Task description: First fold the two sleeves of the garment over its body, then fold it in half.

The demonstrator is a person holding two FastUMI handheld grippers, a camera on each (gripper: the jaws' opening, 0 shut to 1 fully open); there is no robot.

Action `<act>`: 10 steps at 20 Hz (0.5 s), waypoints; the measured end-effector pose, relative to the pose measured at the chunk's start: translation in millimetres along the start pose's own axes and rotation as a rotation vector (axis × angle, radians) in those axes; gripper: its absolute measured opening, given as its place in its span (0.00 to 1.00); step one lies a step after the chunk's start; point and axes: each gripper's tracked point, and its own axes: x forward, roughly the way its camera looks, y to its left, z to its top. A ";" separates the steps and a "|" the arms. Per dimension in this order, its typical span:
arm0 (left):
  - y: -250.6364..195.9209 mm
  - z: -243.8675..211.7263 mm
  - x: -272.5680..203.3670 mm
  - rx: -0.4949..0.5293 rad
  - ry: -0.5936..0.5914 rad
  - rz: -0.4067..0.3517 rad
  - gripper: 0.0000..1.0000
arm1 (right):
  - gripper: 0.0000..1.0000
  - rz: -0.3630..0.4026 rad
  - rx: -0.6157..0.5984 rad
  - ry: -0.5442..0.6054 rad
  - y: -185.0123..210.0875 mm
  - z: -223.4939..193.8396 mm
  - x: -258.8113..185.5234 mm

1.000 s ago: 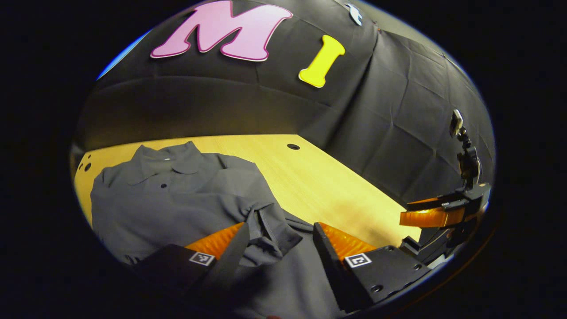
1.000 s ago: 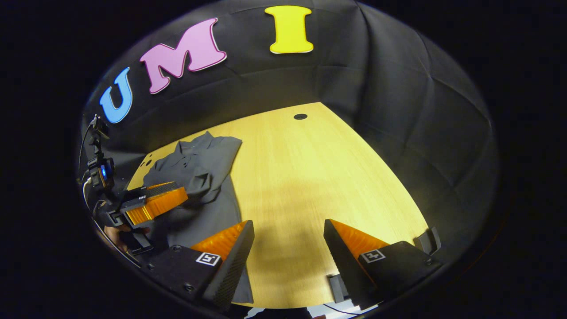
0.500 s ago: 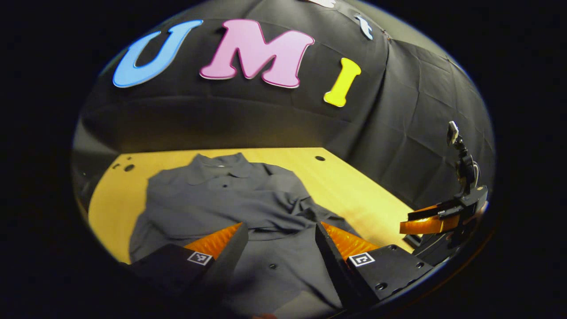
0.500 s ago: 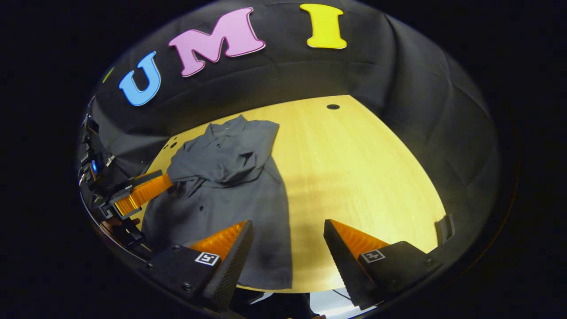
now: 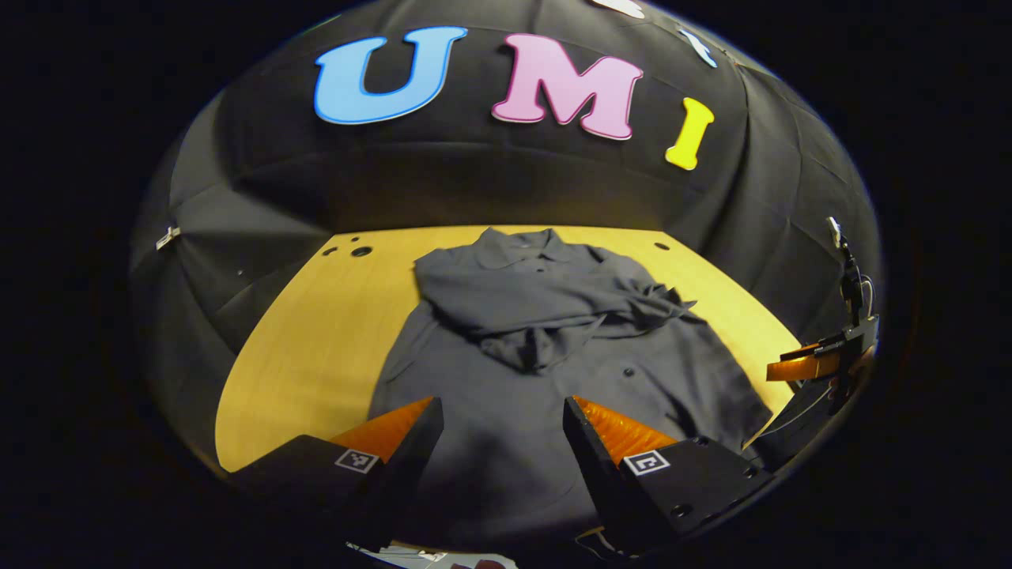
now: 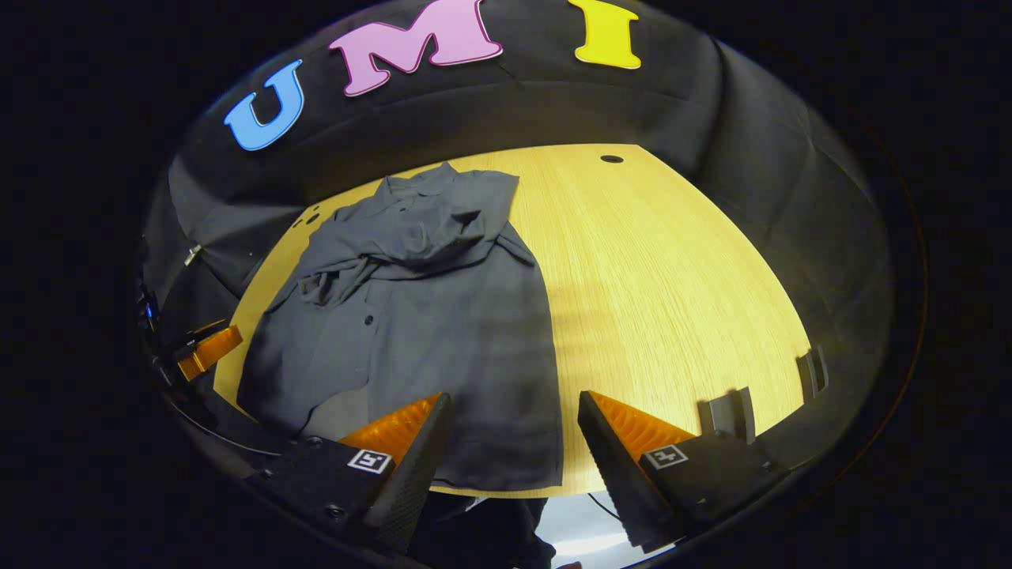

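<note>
A dark grey collared shirt [image 5: 553, 348] lies flat on the yellow wooden table [image 5: 316, 332], collar toward the far wall. Both sleeves [image 5: 545, 316] lie folded and bunched across its chest. My left gripper [image 5: 502, 415] hangs open above the shirt's near hem, nothing between its fingers. In the right gripper view the same shirt [image 6: 419, 316] lies left of centre, and my right gripper [image 6: 514, 411] stands open over its near right corner by the table's front edge. The right gripper [image 5: 814, 365] also appears at the far right of the left gripper view, the left gripper [image 6: 202, 352] at the far left of the right gripper view.
Bare table [image 6: 672, 276] stretches to the right of the shirt. Small round holes [image 6: 610, 159] mark the tabletop near the back edge. Two small clips [image 6: 731, 411] stand on the front right edge. Black cloth walls close in the back and sides.
Both grippers have drawn back toward the front edge and up. The left one has let go of the sleeve, which now lies on the chest. More of the shirt is in view.
</note>
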 end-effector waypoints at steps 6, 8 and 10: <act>54.6 -56.2 -9.3 0.023 0.119 0.081 0.96 | 0.99 -0.027 0.000 0.052 -2.8 -25.2 5.4; 62.0 -83.0 -9.7 0.019 0.180 0.092 0.96 | 0.99 -0.035 0.003 0.064 -4.4 -32.4 7.9; 64.0 -104.3 -8.3 0.017 0.237 0.090 0.96 | 0.99 -0.039 0.011 0.075 -4.0 -38.1 12.2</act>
